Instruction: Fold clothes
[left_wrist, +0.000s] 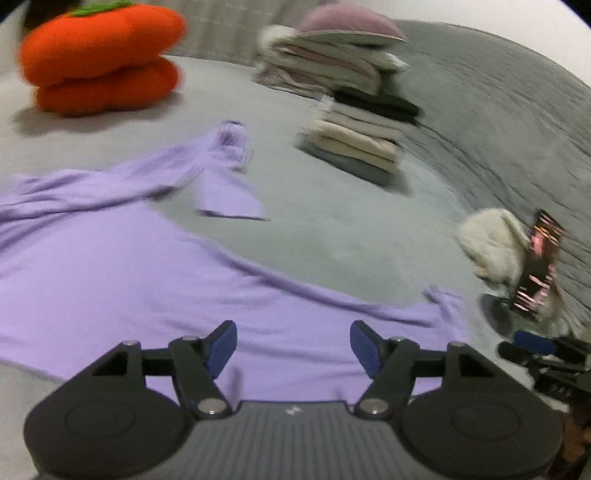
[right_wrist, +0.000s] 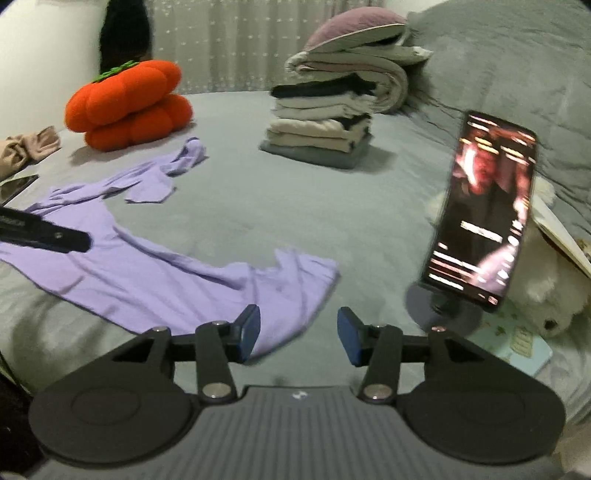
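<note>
A lilac long-sleeved top (left_wrist: 110, 273) (right_wrist: 122, 269) lies spread on the grey bed, one sleeve bent back toward the far side. My left gripper (left_wrist: 293, 345) hovers open above the top's near part, with nothing between its blue pads. My right gripper (right_wrist: 298, 334) is open too, over the bed sheet just right of the top's near corner (right_wrist: 306, 273); its left pad (right_wrist: 249, 332) overlaps the cloth's edge in the picture, but nothing is pinched. The left gripper's black finger (right_wrist: 48, 236) shows over the top at the left of the right wrist view.
A stack of folded clothes (left_wrist: 354, 144) (right_wrist: 321, 133) stands mid-bed, with folded bedding and a mauve pillow (right_wrist: 354, 33) behind. An orange pumpkin cushion (left_wrist: 99, 55) (right_wrist: 129, 107) sits far left. A phone on a stand (right_wrist: 484, 206) (left_wrist: 537, 266), a white plush toy (right_wrist: 550, 288) and a booklet (right_wrist: 517, 339) are at the right.
</note>
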